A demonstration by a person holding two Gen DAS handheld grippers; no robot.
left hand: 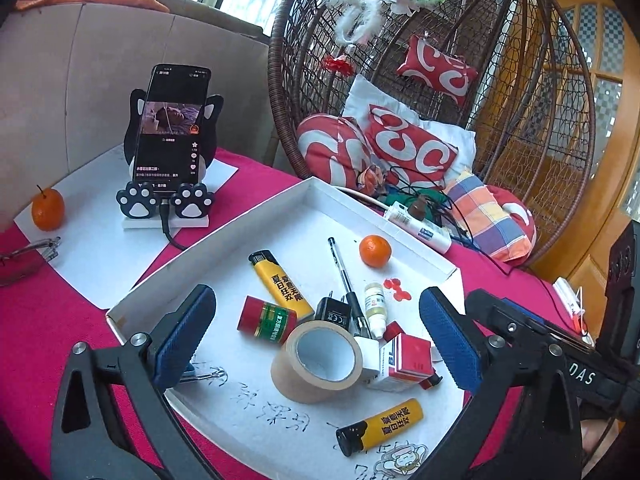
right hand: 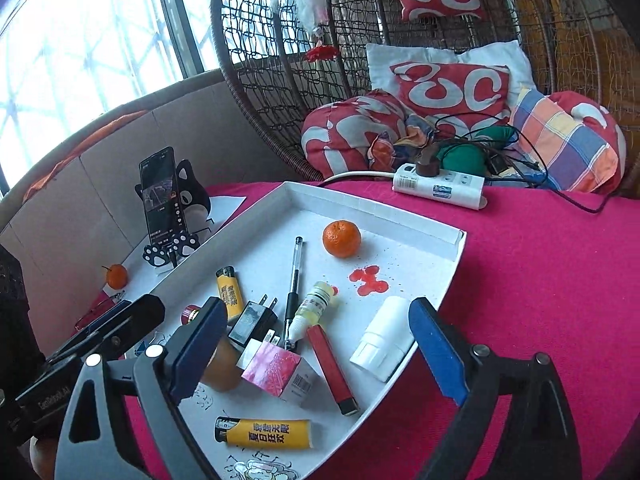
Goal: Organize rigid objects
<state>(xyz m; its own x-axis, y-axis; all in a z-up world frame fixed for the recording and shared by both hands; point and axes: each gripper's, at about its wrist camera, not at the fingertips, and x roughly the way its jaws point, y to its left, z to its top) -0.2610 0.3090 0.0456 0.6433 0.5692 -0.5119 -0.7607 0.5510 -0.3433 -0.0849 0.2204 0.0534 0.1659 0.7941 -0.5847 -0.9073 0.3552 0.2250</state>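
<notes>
So the white cardboard tray (left hand: 276, 216) on the pink cloth (right hand: 540, 280) already holds most of the hard stuff: tape roll (left hand: 316, 360) near its front edge, two yellow lighters (left hand: 282, 282), a black pen (left hand: 346, 280), a charger plug (left hand: 334, 310), a dropper bottle (left hand: 375, 308), a mandarin (left hand: 375, 251) toward the back. Left gripper (left hand: 316, 336) and right gripper (right hand: 316, 354) both hover over the tray, spread wide, holding nothing. Looks like between placements; next grab probably needs the other mandarin (left hand: 48, 208) left of the tray, which is round and rolls.
</notes>
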